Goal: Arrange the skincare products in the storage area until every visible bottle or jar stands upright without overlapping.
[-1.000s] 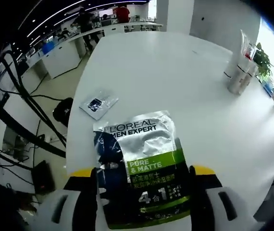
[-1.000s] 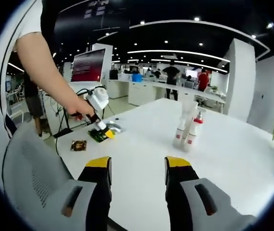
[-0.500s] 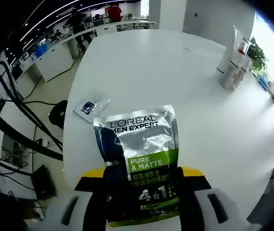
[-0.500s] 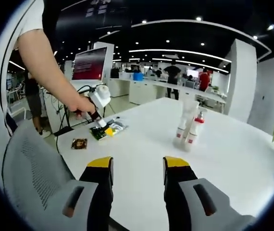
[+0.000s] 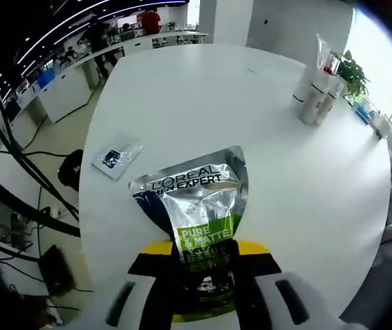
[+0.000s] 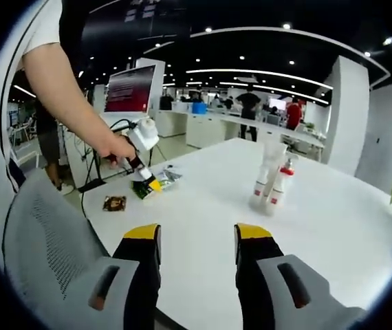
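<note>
A silver and green L'Oreal Men Expert pouch [image 5: 194, 206] lies near the white table's edge, its near end buckled upward. My left gripper [image 5: 206, 256] is shut on that near end. In the right gripper view the same left gripper [image 6: 148, 184], in a person's hand, pinches the pouch [image 6: 165, 179] at the table's left edge. A small dark sachet [image 5: 115, 156] lies flat to the left of the pouch, and appears as the sachet [image 6: 114, 203] near the corner. A cluster of white bottles [image 5: 313, 96] stands upright far across the table; the bottles [image 6: 270, 180] include one with a red pump. My right gripper [image 6: 197, 254] hangs open over the near edge, holding nothing.
The round white table [image 5: 203, 103] is bare between pouch and bottles. A grey mesh chair back [image 6: 51, 261] stands below the right gripper's left jaw. A potted plant [image 5: 353, 69] sits beyond the bottles. Cables and office desks lie off the table's left side.
My left jaws have closed from wide apart onto the pouch's near end, and the pouch has crumpled and tipped up. The right gripper has stayed open and still.
</note>
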